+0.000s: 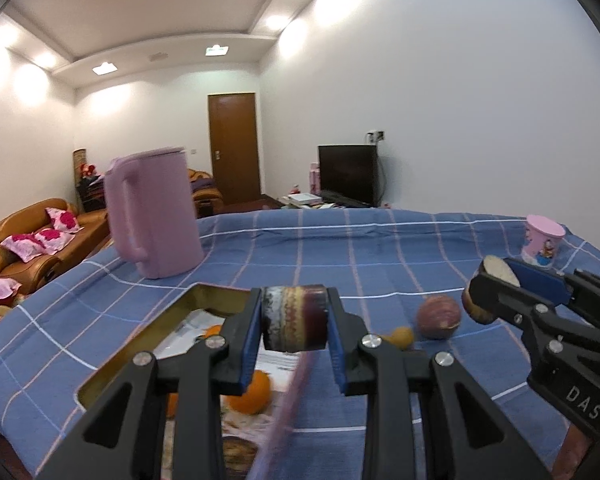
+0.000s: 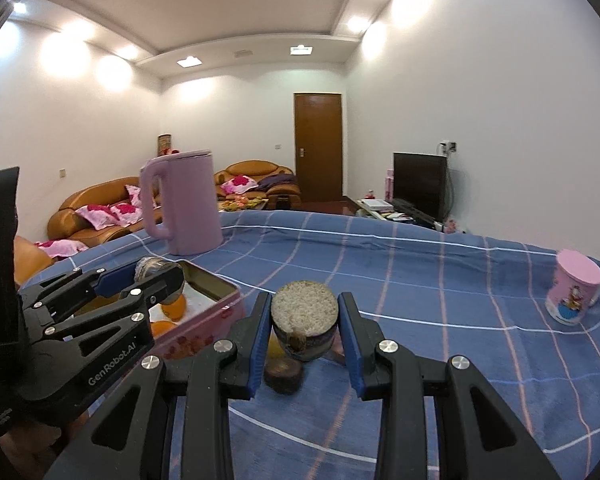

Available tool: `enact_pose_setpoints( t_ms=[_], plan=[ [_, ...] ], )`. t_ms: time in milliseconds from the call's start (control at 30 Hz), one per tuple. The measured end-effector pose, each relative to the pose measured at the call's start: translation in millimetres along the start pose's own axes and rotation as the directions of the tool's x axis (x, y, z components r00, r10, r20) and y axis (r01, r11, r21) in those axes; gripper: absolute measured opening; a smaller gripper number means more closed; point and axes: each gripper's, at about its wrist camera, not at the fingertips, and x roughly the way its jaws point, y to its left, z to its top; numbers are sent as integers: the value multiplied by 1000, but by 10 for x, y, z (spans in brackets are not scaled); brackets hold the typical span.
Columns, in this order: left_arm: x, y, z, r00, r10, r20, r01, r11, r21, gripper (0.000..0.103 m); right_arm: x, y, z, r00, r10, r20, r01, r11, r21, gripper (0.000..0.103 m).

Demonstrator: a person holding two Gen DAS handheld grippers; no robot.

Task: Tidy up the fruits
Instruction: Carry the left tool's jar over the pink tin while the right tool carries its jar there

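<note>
My left gripper is shut on a purple-brown fruit chunk and holds it above the pink tin box, which holds oranges. My right gripper is shut on a fruit piece with a pale grainy cut face, held above the blue checked cloth. In the left wrist view the right gripper shows at the right with its piece. A round purple fruit and a small yellow fruit lie on the cloth. Another dark chunk lies below the right gripper.
A tall pink kettle stands at the cloth's far left, behind the box. A pink cartoon cup stands at the far right. Sofas, a door and a TV are in the room beyond.
</note>
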Motion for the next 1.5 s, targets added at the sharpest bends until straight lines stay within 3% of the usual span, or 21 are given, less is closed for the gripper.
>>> enact_pose_setpoints(
  t_ms=[767, 1500],
  plan=[
    [16, 890, -180, 986, 144, -89, -150, 986, -73, 31, 526, 841, 44, 983, 174, -65, -179, 981, -72, 35],
    [-2, 1015, -356, 974, 170, -147, -179, 982, -53, 31, 734, 1181, -17, 954, 253, -162, -271, 957, -100, 35]
  ],
)
